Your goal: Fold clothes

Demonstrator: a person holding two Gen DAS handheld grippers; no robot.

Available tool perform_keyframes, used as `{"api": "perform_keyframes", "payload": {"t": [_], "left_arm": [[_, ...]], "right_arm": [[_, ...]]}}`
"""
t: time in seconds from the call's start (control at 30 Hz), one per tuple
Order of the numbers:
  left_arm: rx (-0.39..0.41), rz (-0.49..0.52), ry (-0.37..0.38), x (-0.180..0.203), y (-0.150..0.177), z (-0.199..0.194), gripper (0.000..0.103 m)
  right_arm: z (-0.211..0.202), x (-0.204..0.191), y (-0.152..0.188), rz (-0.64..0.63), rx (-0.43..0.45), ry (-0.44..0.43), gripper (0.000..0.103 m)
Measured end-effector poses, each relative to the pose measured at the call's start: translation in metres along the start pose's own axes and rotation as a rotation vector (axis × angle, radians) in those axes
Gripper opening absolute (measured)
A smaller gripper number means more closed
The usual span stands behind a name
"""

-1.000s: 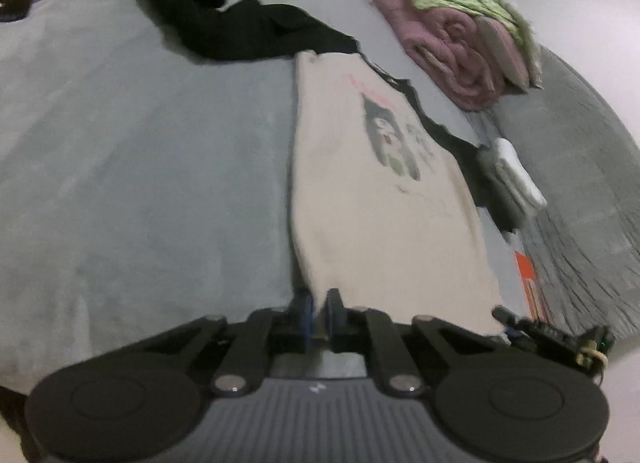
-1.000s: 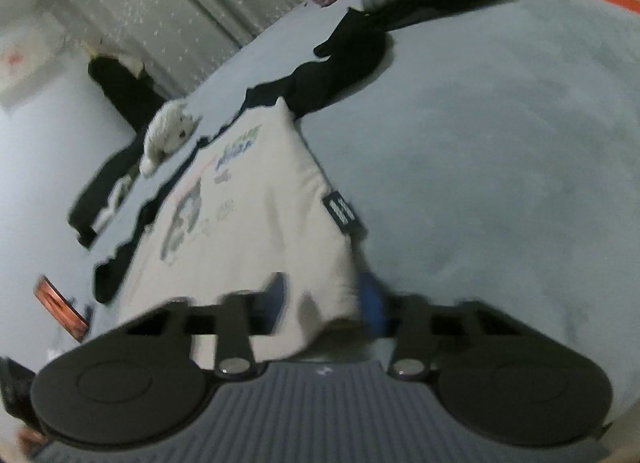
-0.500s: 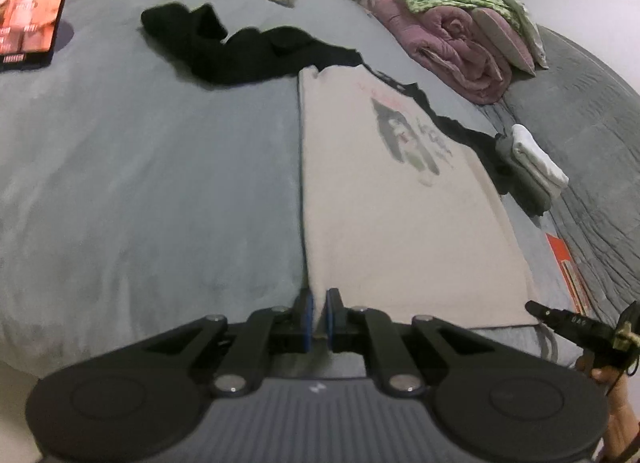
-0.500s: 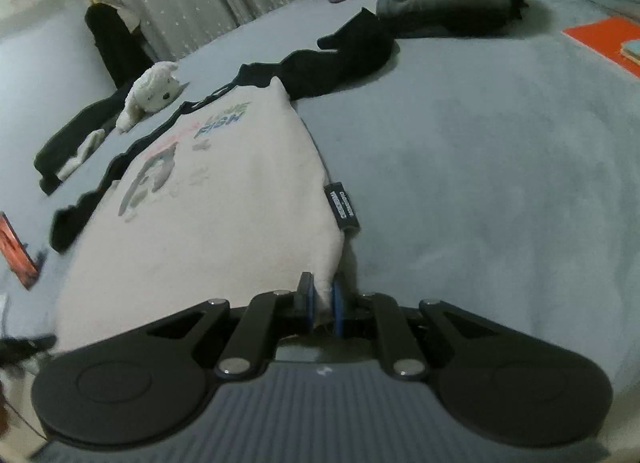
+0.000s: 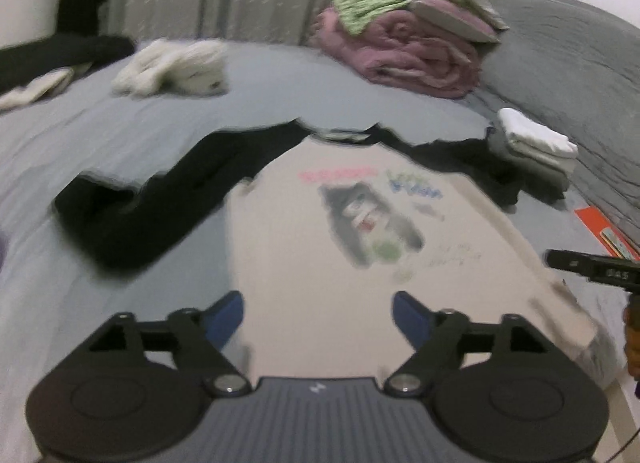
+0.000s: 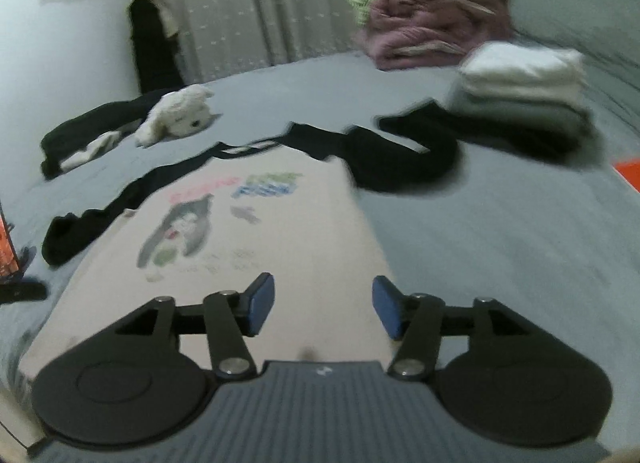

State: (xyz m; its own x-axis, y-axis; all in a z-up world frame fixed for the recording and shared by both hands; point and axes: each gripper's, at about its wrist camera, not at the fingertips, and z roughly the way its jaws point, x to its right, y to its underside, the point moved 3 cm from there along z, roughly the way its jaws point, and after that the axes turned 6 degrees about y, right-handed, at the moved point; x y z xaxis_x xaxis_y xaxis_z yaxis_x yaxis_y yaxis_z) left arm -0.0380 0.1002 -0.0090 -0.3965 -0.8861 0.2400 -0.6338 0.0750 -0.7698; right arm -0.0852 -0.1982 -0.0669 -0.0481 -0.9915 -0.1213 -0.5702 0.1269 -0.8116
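A cream shirt with black sleeves and a cat print (image 5: 360,231) (image 6: 248,239) lies flat, front up, on the grey bed (image 5: 100,167) (image 6: 500,247). My left gripper (image 5: 318,313) hangs over the shirt's near hem, jaws opening, nothing between the blue pads. My right gripper (image 6: 323,309) hangs over the hem near the shirt's right edge, jaws opening too, empty. The tip of the right gripper (image 5: 588,265) pokes in at the right of the left wrist view.
A rolled pink blanket with green cloth on top (image 5: 412,43) (image 6: 436,19) sits at the back. Folded white and grey clothes (image 5: 536,147) (image 6: 520,83) lie at the right, a white plush toy (image 5: 176,67) (image 6: 176,113) and dark clothes (image 6: 92,127) at the left. An orange item (image 5: 604,231) lies at right.
Both grippers let go of the shirt's hem, opened wide, and pulled back and up. Both views have rolled level, and the shirt now lies flat.
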Motion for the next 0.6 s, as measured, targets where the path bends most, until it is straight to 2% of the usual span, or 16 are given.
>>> {"api": "perform_keyframes", "payload": {"t": [0.1, 0.23, 0.3, 0.43, 0.57, 0.6], "left_arm": [[0.030, 0.065, 0.012, 0.014, -0.017, 0.032, 0.098], [0.079, 0.133, 0.024, 0.020, -0.025, 0.071, 0.099], [0.070, 0.162, 0.004, 0.019, -0.023, 0.089, 0.099], [-0.017, 0.178, 0.004, 0.011, -0.009, 0.114, 0.102], [-0.009, 0.200, -0.012, 0.015, -0.005, 0.109, 0.103], [-0.011, 0.204, -0.016, 0.016, -0.004, 0.109, 0.103]], "right_arm": [[0.026, -0.028, -0.017, -0.051, 0.011, -0.038, 0.069], [0.063, -0.050, -0.037, -0.054, 0.021, -0.071, 0.070], [0.078, -0.057, -0.042, -0.044, 0.022, -0.086, 0.072], [0.109, -0.075, -0.045, -0.067, 0.023, -0.093, 0.074], [0.138, -0.096, -0.044, -0.165, 0.027, -0.092, 0.074], [0.145, -0.101, -0.043, -0.191, 0.019, -0.088, 0.077]]}}
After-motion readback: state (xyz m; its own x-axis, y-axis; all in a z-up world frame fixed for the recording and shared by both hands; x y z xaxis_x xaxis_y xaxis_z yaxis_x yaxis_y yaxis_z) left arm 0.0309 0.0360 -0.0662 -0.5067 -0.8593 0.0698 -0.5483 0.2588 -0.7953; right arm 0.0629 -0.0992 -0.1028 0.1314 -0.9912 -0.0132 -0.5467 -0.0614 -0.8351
